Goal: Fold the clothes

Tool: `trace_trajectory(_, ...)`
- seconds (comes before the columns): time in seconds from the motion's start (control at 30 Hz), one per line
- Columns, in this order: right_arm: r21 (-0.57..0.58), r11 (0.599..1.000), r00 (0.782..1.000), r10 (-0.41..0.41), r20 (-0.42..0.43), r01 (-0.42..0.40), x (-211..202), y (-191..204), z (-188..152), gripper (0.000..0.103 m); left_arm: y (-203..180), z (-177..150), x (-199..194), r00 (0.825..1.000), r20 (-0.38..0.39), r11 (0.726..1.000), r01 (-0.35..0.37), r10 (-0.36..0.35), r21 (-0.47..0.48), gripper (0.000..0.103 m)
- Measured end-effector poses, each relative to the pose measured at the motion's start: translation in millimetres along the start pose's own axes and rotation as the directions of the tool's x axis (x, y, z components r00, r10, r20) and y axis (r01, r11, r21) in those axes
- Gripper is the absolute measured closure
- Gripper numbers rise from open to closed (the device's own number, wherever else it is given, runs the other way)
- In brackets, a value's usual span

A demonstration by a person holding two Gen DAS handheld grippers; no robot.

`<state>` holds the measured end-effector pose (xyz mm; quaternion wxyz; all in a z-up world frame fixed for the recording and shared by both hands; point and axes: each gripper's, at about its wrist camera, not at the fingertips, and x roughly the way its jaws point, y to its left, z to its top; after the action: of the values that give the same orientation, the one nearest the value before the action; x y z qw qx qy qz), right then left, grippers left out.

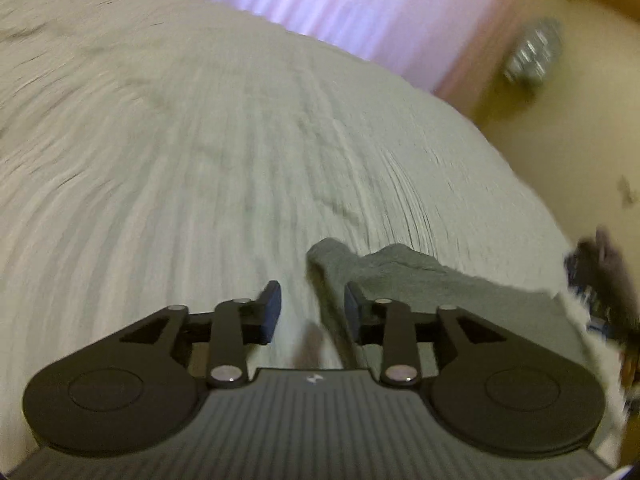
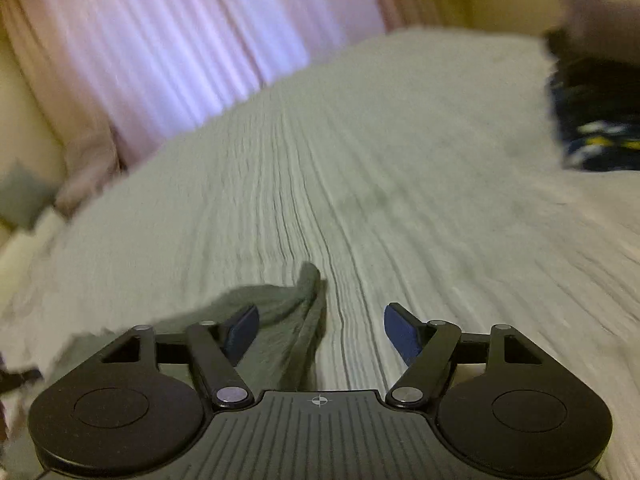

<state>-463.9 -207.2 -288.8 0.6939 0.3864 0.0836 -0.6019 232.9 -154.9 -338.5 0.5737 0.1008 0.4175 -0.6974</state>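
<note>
A grey garment (image 1: 400, 276) lies on the pale ribbed bedspread (image 1: 200, 152). In the left wrist view its corner rises between and just right of my left gripper's (image 1: 312, 306) open jaws; the cloth is not pinched. In the right wrist view the same grey garment (image 2: 280, 308) lies under and beside the left finger of my right gripper (image 2: 320, 330), whose jaws stand wide open and empty. Both views are motion-blurred.
Pink curtains (image 2: 160, 48) hang beyond the bed's far edge. A dark blue patterned cloth (image 2: 596, 120) lies at the bed's right side, also at the right edge of the left wrist view (image 1: 600, 284). A yellowish wall (image 1: 580, 128) is at right.
</note>
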Motion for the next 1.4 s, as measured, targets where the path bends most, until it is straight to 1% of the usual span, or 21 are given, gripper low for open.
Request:
trace_trajectory(0.1,0.144,0.988,0.999,0.043,0.033,-0.048,-64,-7,-27,0.031,7,-33,-54,1.000,-0.004,0.993,0.000,0.000,-0.117,0.072)
trace_trajectory(0.17,0.258,0.962,0.996,0.078,0.053,-0.089,-104,-12,-53,0.031,8,-62,-90,1.000,0.009,0.977,0.025,-0.023,-0.211,0.072)
trace_trajectory(0.3,0.470,0.865,0.984,0.171,0.052,-0.175,-145,-14,-106,0.031,6,-121,-135,0.994,0.055,0.908,0.113,-0.099,-0.404,0.067)
trace_trajectory(0.4,0.560,0.805,0.975,0.219,0.026,-0.196,-150,-10,-134,0.031,0,-149,-135,0.982,0.085,0.841,0.188,-0.169,-0.507,0.057)
trace_trajectory(0.47,0.569,0.802,0.977,0.213,0.011,-0.181,-142,-6,-138,0.031,-5,-156,-124,0.979,0.097,0.818,0.201,-0.177,-0.539,0.056)
trace_trajectory(0.53,0.572,0.803,0.981,0.192,0.018,-0.168,-132,-5,-133,0.031,-4,-157,-112,0.983,0.110,0.806,0.182,-0.145,-0.563,0.057)
trace_trajectory(0.6,0.564,0.812,0.986,0.165,0.023,-0.149,-124,-1,-127,0.031,-1,-155,-100,0.985,0.126,0.791,0.169,-0.116,-0.588,0.063)
trace_trajectory(0.63,0.568,0.812,0.988,0.150,0.022,-0.136,-119,-1,-126,0.031,2,-152,-95,0.985,0.133,0.784,0.171,-0.113,-0.597,0.072)
trace_trajectory(0.7,0.569,0.814,0.991,0.130,0.016,-0.116,-110,-2,-123,0.042,2,-146,-88,0.983,0.133,0.792,0.184,-0.130,-0.583,0.093)
trace_trajectory(0.77,0.563,0.820,0.993,0.116,0.011,-0.102,-105,-5,-122,0.090,-1,-139,-85,0.984,0.112,0.828,0.175,-0.136,-0.533,0.100)
trace_trajectory(0.8,0.554,0.826,0.994,0.109,0.017,-0.100,-107,-5,-121,0.098,-3,-135,-89,0.985,0.106,0.850,0.169,-0.133,-0.498,0.100)
trace_trajectory(0.87,0.537,0.839,0.995,0.095,0.028,-0.094,-112,-5,-119,0.100,-7,-126,-99,0.987,0.099,0.893,0.160,-0.130,-0.421,0.101)
trace_trajectory(0.97,0.511,0.855,0.996,0.075,0.042,-0.086,-120,-5,-117,0.101,-10,-116,-106,0.992,0.064,0.940,0.120,-0.105,-0.320,0.101)
trace_trajectory(1.03,0.491,0.869,0.998,0.059,0.018,-0.060,-121,-3,-120,0.101,-8,-120,-97,0.998,0.002,0.958,0.060,-0.062,-0.281,0.100)
trace_trajectory(1.07,0.474,0.880,0.999,0.038,-0.006,-0.031,-118,0,-123,0.101,-8,-125,-90,0.999,-0.026,0.964,0.032,-0.040,-0.266,0.099)
trace_trajectory(1.13,0.448,0.894,0.999,0.005,-0.047,0.017,-110,2,-130,0.100,-10,-132,-84,1.000,-0.020,0.969,0.010,-0.015,-0.246,0.095)
trace_trajectory(1.23,0.406,0.914,0.999,0.004,-0.046,0.015,-117,6,-132,0.098,-16,-129,-94,1.000,-0.002,0.974,-0.018,0.018,-0.227,0.092)
trace_trajectory(1.3,0.335,0.941,0.998,-0.029,-0.056,0.046,-130,12,-129,0.083,-19,-124,-105,0.998,0.009,0.973,-0.066,0.070,-0.219,0.092)
trace_trajectory(1.33,0.295,0.953,0.997,-0.065,-0.045,0.075,-141,16,-128,0.065,-20,-120,-110,0.994,0.024,0.972,-0.098,0.105,-0.213,0.092)
trace_trajectory(1.37,0.247,0.962,0.993,-0.117,-0.022,0.119,-150,23,-126,0.052,-21,-116,-116,0.989,0.041,0.970,-0.133,0.144,-0.205,0.091)
trace_trajectory(1.4,0.189,0.968,0.986,-0.168,0.014,0.162,-158,32,-124,0.051,-22,-113,-122,0.982,0.062,0.967,-0.166,0.181,-0.196,0.091)
